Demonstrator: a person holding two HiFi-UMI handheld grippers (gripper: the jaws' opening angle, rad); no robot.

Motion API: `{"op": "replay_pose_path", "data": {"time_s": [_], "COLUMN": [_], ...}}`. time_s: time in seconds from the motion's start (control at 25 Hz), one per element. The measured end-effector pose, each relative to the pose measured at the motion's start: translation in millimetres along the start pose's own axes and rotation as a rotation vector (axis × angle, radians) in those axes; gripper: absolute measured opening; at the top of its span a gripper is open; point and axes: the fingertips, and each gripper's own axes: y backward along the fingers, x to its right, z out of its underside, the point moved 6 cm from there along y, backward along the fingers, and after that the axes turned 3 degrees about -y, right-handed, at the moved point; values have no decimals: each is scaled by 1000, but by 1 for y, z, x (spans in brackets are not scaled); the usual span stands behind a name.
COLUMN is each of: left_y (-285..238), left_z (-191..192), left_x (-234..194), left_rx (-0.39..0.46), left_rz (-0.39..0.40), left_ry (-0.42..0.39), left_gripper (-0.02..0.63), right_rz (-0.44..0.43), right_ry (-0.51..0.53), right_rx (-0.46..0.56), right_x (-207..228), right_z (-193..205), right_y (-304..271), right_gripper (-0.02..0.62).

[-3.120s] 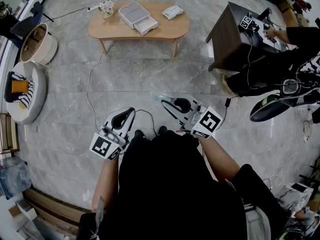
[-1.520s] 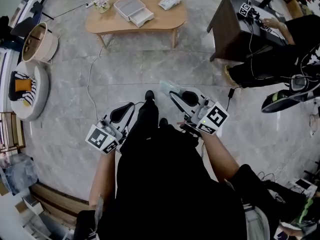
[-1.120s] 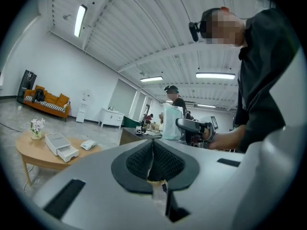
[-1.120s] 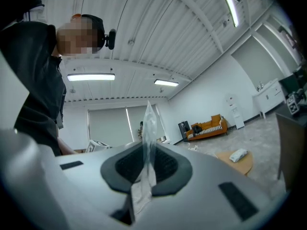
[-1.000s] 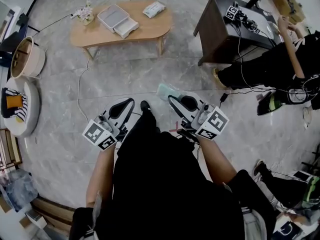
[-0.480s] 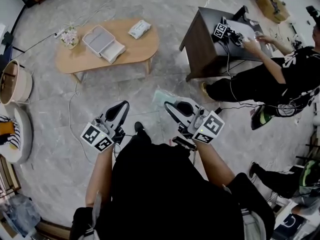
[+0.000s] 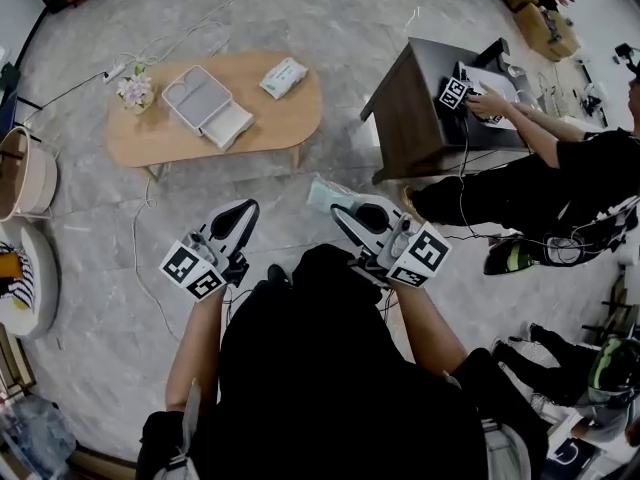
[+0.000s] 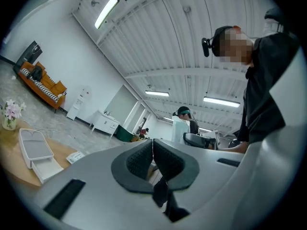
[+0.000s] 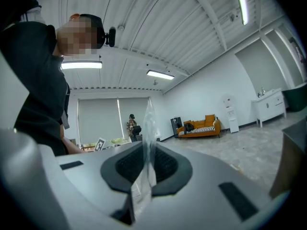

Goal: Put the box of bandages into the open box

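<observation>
Two grippers hover over the floor (image 7: 300,28): left gripper (image 7: 247,209) jaws pressed together, empty; right gripper (image 7: 338,209) jaws clamp the box of bandages (image 7: 322,192)

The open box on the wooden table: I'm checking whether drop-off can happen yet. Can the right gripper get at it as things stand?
Probably not yet. The right gripper, shut on a packet, is over the floor well short of the table where the open box sits; nothing blocks the path.

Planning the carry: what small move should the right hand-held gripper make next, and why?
Probably move forward toward the wooden table: the right hand-held gripper is clamped on a clear packet, and the open white box lies well ahead.
</observation>
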Motion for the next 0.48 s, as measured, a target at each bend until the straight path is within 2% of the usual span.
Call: {"op": "replay_pose_path", "data": {"time_s": [0.28, 0.48], "left_y": [-29, -54], "left_z": [-11, -26], "left_x": [-53, -90], "left_rx": [-22, -9], "left_rz": [-66, -166], "left_ry": [5, 5], "left_gripper": [18, 18], "right_rz": [-39, -152], "right_ry": [-41, -52], "right_rx": [-4, -16], "right_x": [80, 136], "right_z": [-11, -28], "right_y": [-42, -89], "right_gripper": [32, 32]}}
